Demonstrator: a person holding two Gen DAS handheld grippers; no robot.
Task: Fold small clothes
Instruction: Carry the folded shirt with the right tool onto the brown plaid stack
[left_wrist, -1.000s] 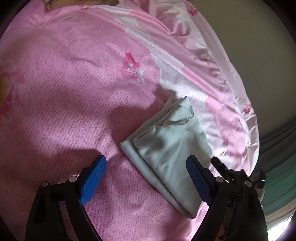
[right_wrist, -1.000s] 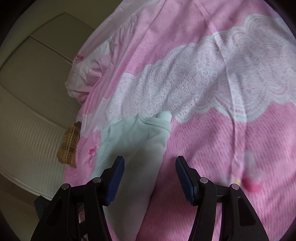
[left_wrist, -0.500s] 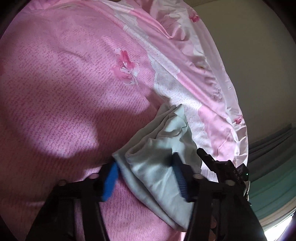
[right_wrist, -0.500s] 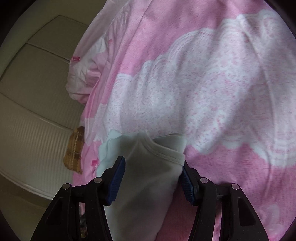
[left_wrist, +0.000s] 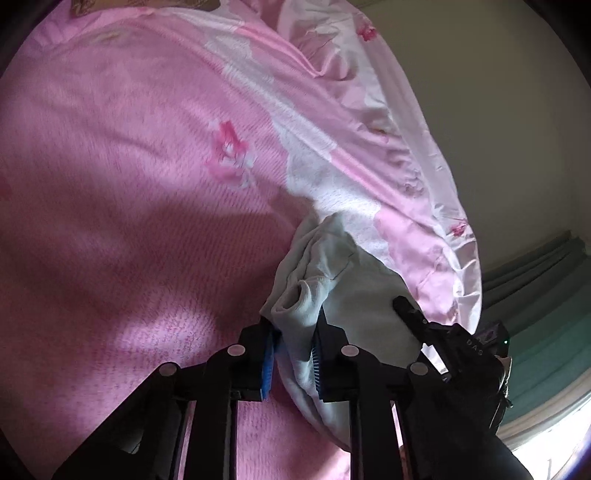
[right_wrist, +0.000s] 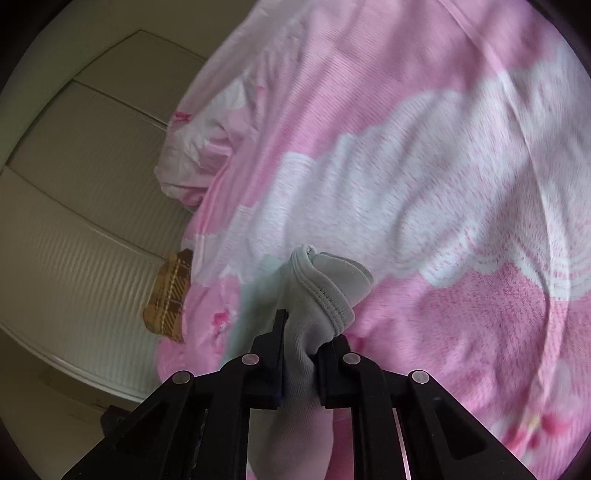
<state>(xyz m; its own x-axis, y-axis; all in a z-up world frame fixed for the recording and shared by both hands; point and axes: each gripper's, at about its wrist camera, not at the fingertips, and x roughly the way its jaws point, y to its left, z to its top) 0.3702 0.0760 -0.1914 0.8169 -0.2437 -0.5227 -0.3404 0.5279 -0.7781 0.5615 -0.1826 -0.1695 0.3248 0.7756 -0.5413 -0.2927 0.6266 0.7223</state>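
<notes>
Both ends of the pale green garment (left_wrist: 354, 291) are bunching between my pads as it is lying on the pink bedsheet (left_wrist: 129, 177). My left gripper (left_wrist: 293, 354) is clamping one folded edge, my right gripper (right_wrist: 300, 354) is pinching the stitched hem; both sets of jaws have just been closing onto cloth. Beyond the bed, cupboard doors (right_wrist: 85, 184) are showing.

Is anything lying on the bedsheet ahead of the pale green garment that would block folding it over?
Nothing visible does. Both the left gripper and the right gripper are already shut on the pale green garment, and the pink bedsheet beyond it is bare in both views.
</notes>
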